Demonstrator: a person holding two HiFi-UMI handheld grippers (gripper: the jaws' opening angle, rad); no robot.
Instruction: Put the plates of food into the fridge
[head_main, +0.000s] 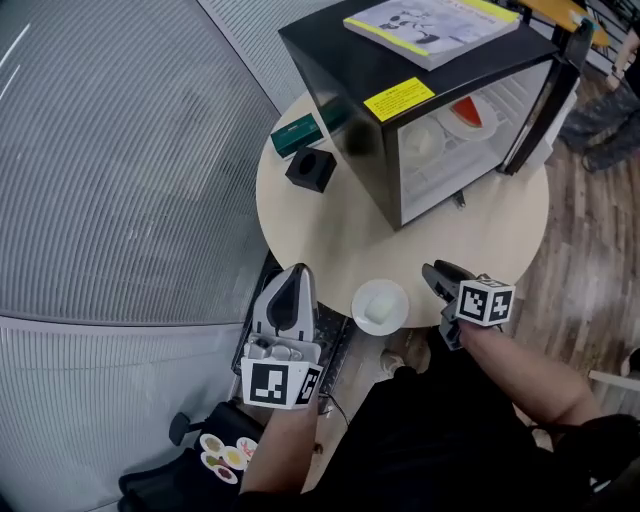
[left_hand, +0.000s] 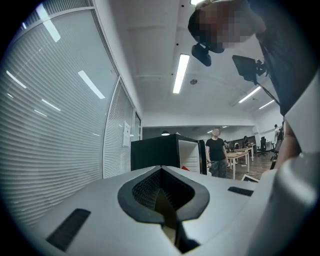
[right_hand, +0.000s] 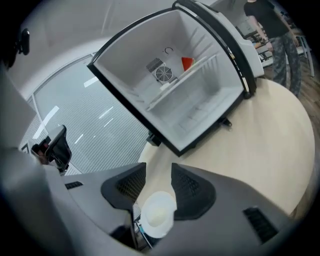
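A white plate of pale food (head_main: 380, 305) sits at the near edge of the round table (head_main: 330, 235). The black mini fridge (head_main: 370, 120) stands open behind it, with a plate of red food (head_main: 470, 115) on its upper shelf. My left gripper (head_main: 296, 278) is just left of the white plate, jaws shut and empty; in its own view the left gripper (left_hand: 161, 172) points level at the fridge (left_hand: 155, 152). My right gripper (head_main: 440, 277) hovers right of the plate, open. In the right gripper view the plate (right_hand: 157, 214) shows in the gap behind the right gripper (right_hand: 159, 171), untouched, with the fridge interior (right_hand: 190, 105) ahead.
The fridge door (head_main: 545, 95) swings out to the right. A book (head_main: 430, 25) lies on the fridge. A green box (head_main: 297, 133) and a black block (head_main: 310, 168) sit on the table's left. A person (left_hand: 216, 157) stands far behind. A blinds-covered glass wall is on the left.
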